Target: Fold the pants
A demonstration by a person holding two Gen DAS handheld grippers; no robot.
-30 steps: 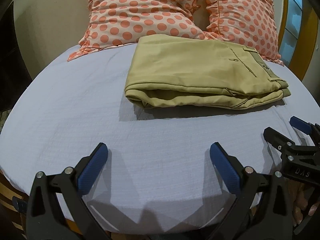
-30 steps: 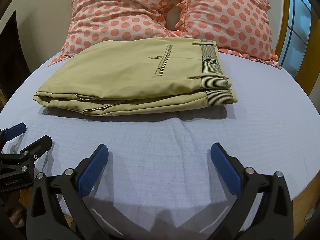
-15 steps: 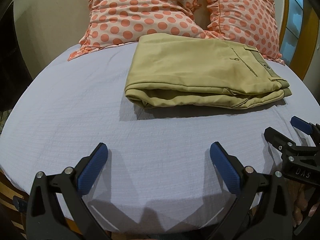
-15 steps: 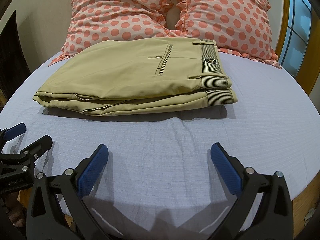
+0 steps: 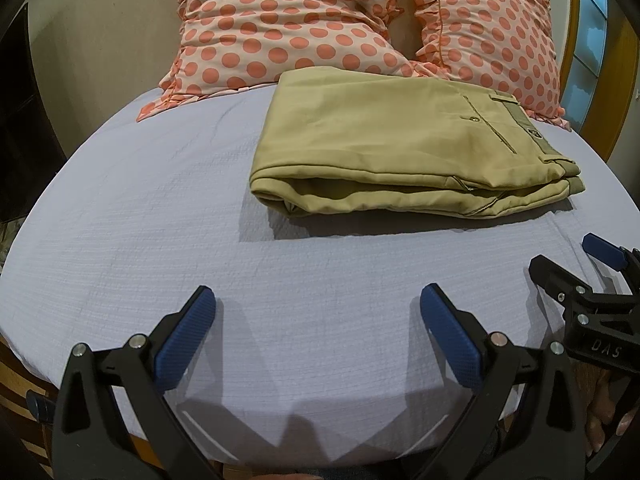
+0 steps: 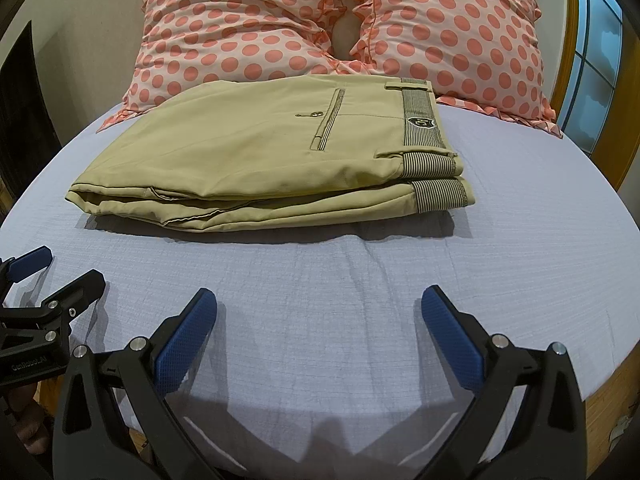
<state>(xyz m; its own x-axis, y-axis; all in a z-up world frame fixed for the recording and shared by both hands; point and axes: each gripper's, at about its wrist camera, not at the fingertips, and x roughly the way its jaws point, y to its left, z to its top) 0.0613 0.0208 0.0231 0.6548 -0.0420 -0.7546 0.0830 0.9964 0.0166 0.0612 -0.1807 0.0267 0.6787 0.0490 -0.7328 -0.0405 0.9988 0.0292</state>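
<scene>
Khaki pants (image 5: 400, 152) lie folded in a flat stack on the lilac bed sheet (image 5: 160, 220), waistband to the right; they also show in the right wrist view (image 6: 260, 160). My left gripper (image 5: 316, 320) is open and empty, low over the sheet near the bed's front edge, well short of the pants. My right gripper (image 6: 318, 320) is open and empty, also near the front edge, apart from the pants. Each gripper shows in the other's view: the right one (image 5: 568, 264) at the right edge, the left one (image 6: 60, 270) at the left edge.
Two pink polka-dot pillows (image 6: 248, 28) (image 6: 452, 28) lean against the wall behind the pants. A window with a wooden frame (image 6: 592, 60) is at the right. The bed's wooden side (image 6: 612, 396) shows at the lower right.
</scene>
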